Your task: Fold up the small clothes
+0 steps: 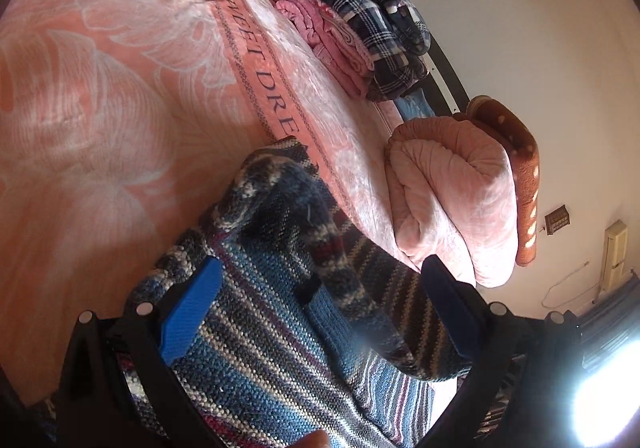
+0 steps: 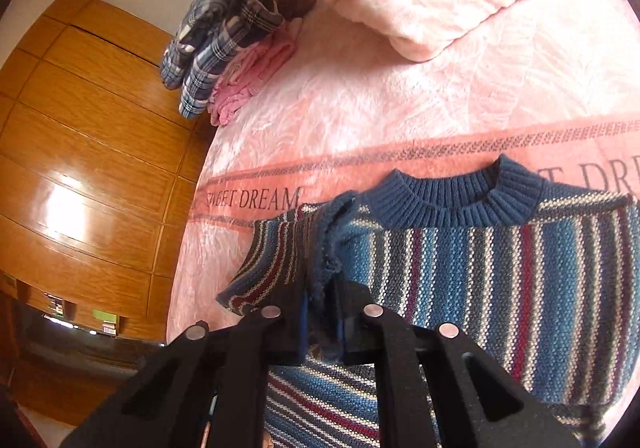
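Your right hand-held gripper (image 2: 320, 322) pinches sweater (image 2: 500, 272) shoulder seam for fold; left hand-held gripper (image 1: 320, 300) spread wide, straddling knit on bed (image 1: 100, 108).

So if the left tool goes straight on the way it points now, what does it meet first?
Most likely the sweater, whose bunched folds already lie between the open left tool fingers. Beyond that comes the pink bedspread. Depth is hard to judge in this fisheye view.
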`<state>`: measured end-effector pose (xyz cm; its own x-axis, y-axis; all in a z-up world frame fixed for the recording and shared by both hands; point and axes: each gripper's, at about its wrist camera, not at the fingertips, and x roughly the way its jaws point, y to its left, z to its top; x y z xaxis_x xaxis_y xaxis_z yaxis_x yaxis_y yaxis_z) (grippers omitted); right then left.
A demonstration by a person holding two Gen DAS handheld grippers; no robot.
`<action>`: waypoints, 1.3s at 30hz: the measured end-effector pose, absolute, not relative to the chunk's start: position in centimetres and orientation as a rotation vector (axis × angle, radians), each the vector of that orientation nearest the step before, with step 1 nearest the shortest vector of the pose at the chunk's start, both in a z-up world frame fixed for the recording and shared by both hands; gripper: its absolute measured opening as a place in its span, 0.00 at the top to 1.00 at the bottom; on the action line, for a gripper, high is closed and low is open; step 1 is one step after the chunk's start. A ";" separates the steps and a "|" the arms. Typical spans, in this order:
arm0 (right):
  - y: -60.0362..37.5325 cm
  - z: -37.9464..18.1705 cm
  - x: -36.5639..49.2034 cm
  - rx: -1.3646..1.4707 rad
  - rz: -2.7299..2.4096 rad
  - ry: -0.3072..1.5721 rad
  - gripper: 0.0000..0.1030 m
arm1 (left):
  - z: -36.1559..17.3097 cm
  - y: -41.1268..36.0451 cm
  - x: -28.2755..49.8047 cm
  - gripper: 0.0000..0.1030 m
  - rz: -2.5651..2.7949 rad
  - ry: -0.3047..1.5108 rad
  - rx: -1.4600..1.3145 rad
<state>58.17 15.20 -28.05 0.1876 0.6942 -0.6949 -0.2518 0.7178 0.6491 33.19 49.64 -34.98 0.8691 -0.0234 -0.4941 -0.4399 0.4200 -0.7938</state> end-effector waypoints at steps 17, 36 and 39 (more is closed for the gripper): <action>8.3 -26.6 58.5 0.418 0.576 1.178 0.91 | -35.1 49.4 33.8 0.04 0.246 0.497 -1.096; 1.8 -35.1 58.3 0.466 0.395 1.273 0.91 | -35.6 49.2 34.7 0.04 0.236 0.538 -1.073; 1.3 -36.2 58.2 0.468 0.385 1.285 0.91 | -35.6 49.5 34.6 0.04 0.254 0.528 -1.073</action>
<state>58.24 1.27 -36.24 0.2420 0.5215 -0.8182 -0.0148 0.8452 0.5343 34.61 49.45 -35.64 0.8485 -0.0543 -0.5265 -0.4453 0.4643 -0.7656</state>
